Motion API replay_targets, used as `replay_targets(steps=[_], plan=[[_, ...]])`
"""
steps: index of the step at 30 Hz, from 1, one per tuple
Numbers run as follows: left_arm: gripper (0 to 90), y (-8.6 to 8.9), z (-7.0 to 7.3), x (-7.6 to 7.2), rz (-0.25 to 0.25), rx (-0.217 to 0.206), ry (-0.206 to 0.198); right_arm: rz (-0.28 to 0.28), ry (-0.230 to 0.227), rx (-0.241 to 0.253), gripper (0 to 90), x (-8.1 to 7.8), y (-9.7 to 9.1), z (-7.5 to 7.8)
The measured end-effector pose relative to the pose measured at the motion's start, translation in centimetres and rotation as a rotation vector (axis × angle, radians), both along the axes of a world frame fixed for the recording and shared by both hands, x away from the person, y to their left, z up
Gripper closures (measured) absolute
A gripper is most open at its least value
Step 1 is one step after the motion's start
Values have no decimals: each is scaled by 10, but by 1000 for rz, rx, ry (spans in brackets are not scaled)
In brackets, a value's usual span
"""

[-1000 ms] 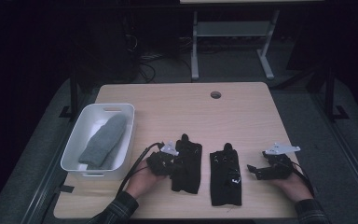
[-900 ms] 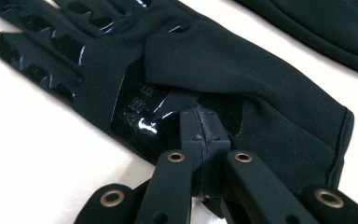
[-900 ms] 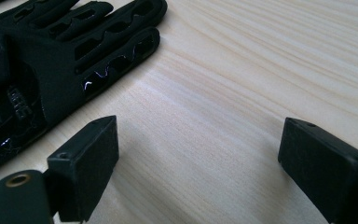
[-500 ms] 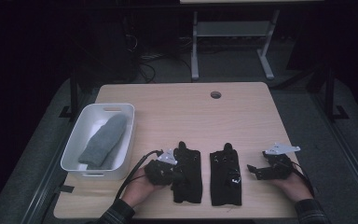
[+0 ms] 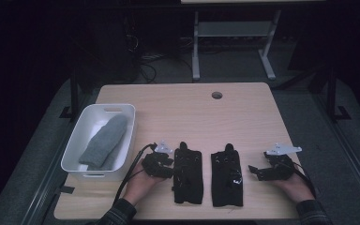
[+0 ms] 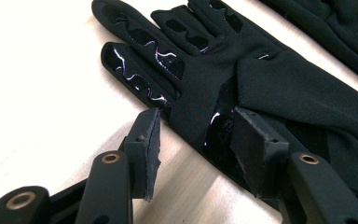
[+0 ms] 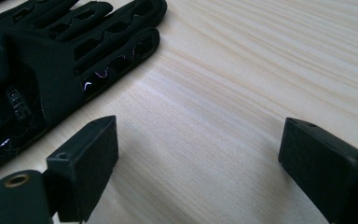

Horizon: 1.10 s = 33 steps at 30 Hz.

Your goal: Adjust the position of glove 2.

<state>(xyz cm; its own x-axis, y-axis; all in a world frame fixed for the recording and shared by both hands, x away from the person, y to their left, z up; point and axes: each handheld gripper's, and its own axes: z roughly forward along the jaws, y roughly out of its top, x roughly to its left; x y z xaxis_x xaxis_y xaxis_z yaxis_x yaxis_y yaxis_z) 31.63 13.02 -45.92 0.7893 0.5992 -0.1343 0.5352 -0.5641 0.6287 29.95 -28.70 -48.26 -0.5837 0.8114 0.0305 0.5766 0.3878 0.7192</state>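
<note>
Two black gloves lie side by side near the bottom edge of the wooden table [image 5: 178, 108], cuffs toward the person, fingers pointing up the frame. At far left sits a white plastic bin [image 5: 75, 150] holding a folded grey knit cloth [image 5: 104, 142]. Next comes the left gripper [image 5: 163, 161], touching the outer edge of the left glove [image 5: 187, 176]. Its jaws have just been opening and now stand about half apart; in the left gripper view one pad hangs over bare wood and the other over the glove's palm, neither pressing. That glove is thin, matte fabric with glossy rubbery grip lines. The right glove [image 5: 226, 178] lies just beside it. The right gripper [image 5: 258, 172] rests lower right, jaws wide, holding nothing, the glove lying to its left.
</note>
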Motion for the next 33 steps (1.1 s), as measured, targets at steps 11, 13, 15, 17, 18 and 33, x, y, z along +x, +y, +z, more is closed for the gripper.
replay_targets(steps=[11, 13, 15, 17, 18, 33], plan=[[822, -5, -2, -4, -18, -10, 2, 1, 0, 0, 116, 0, 0, 0], [861, -6, -1, -4, -15, -13, 3, 2, 0, 0, 116, 0, 0, 0], [870, -6, -2, -3, -2, -30, 11, 4, 1, 0, 117, -1, 0, 0], [875, -5, -2, -2, 1, -38, 15, 8, 9, -4, 137, -1, 1, 2], [876, -5, -1, -2, 7, -53, 22, 13, 14, -5, 138, -1, 1, 3], [878, 0, 12, 4, 26, -185, 44, 126, 26, 30, 836, -21, 15, 19]])
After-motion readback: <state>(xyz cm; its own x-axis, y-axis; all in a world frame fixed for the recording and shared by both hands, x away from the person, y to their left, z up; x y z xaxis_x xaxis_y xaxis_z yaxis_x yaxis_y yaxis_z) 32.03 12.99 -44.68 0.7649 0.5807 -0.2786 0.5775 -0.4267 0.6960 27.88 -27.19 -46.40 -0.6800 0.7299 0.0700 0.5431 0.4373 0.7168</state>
